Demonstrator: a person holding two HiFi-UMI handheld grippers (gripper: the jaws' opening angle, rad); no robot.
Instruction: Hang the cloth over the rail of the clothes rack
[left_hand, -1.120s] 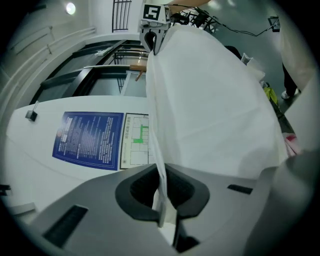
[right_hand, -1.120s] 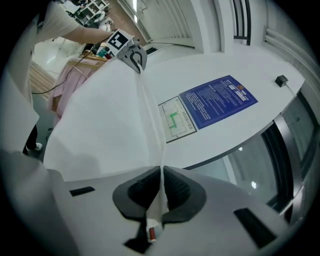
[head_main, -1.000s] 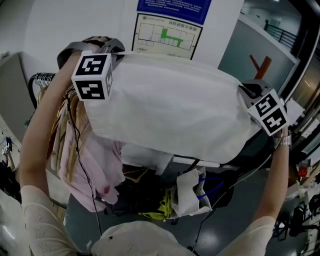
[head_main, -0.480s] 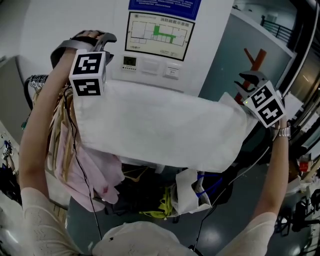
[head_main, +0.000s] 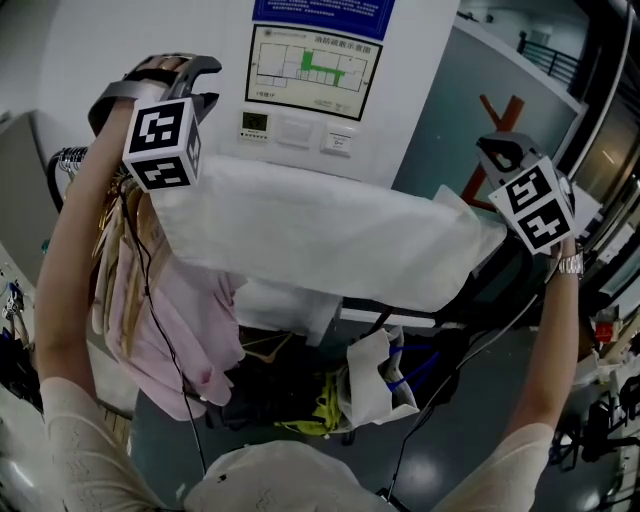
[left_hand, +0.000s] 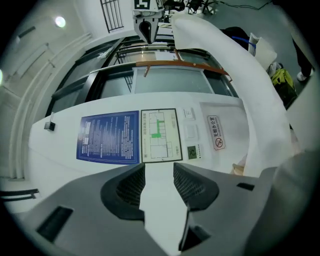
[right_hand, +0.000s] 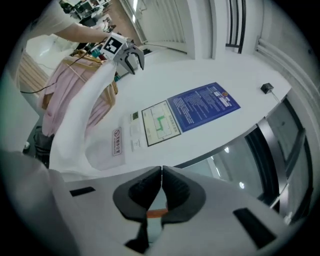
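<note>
The white cloth (head_main: 330, 240) lies draped across the top of the clothes rack, sagging on both sides; the rail under it is hidden. My left gripper (head_main: 195, 75) is raised above the cloth's left end, open and empty, and its jaws (left_hand: 159, 180) frame only the wall. My right gripper (head_main: 497, 150) hovers just past the cloth's right end, clear of it. Its jaws (right_hand: 161, 186) are shut with their tips touching and nothing between them. The cloth (left_hand: 240, 75) curves down the right of the left gripper view, and the cloth (right_hand: 80, 115) also shows in the right gripper view.
Pink and beige garments (head_main: 170, 320) hang on hangers at the rack's left end. Behind the rack is a white wall with a floor-plan poster (head_main: 312, 68) and switches. Bags and clutter (head_main: 375, 385) sit under the rack. An orange frame (head_main: 497, 110) stands at the back right.
The cloth, held up high by both grippers a second ago, has dropped onto the rack. Both grippers let go; the left now stands open, and both have moved up and outward.
</note>
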